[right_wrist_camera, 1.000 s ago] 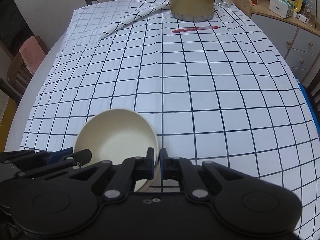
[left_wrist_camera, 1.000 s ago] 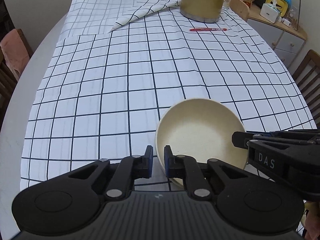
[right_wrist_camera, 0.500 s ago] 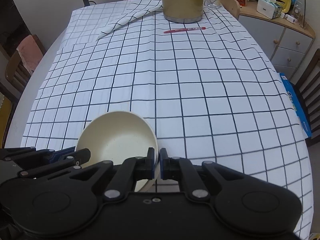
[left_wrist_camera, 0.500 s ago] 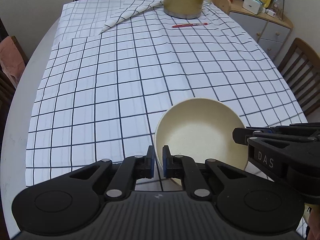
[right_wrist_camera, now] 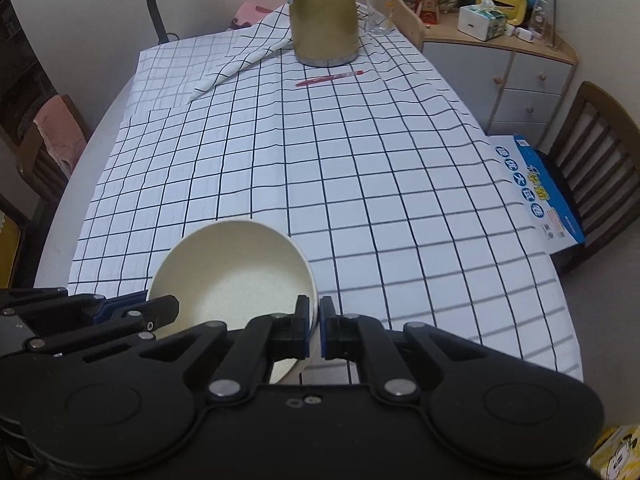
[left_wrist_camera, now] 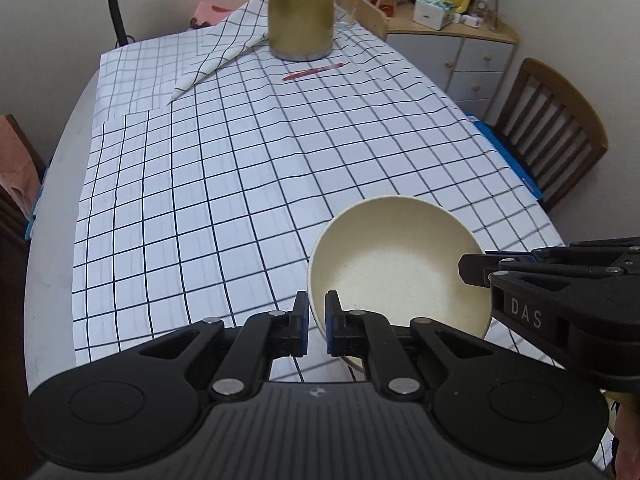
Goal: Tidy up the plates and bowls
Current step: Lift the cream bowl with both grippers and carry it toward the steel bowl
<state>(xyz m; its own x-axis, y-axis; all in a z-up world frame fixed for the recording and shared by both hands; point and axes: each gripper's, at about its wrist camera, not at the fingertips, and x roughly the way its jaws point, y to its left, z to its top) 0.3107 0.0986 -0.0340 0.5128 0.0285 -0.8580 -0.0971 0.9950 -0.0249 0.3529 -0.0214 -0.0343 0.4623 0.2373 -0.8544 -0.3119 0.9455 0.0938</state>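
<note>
A cream bowl (left_wrist_camera: 394, 264) hangs above the checked tablecloth (left_wrist_camera: 240, 168), held by both grippers at once. My left gripper (left_wrist_camera: 317, 320) is shut on the bowl's left rim, which runs between its blue pads. My right gripper (right_wrist_camera: 315, 322) is shut on the opposite rim of the same bowl (right_wrist_camera: 232, 276). In the left wrist view the right gripper (left_wrist_camera: 472, 266) reaches in from the right edge onto the rim. In the right wrist view the left gripper (right_wrist_camera: 160, 308) comes in from the lower left. The bowl holds nothing.
A gold jug (left_wrist_camera: 300, 8) stands at the table's far end beside a red pen (left_wrist_camera: 312, 71) and a drinking glass (right_wrist_camera: 378, 8). Wooden chairs (left_wrist_camera: 552, 132) flank the table. A blue box (right_wrist_camera: 540, 192) lies on the right chair, and a cabinet (right_wrist_camera: 516, 76) stands behind it.
Both grippers have risen and pulled back with the bowl between them, so the table looks farther off and more of the room shows. Neither grip has changed.
</note>
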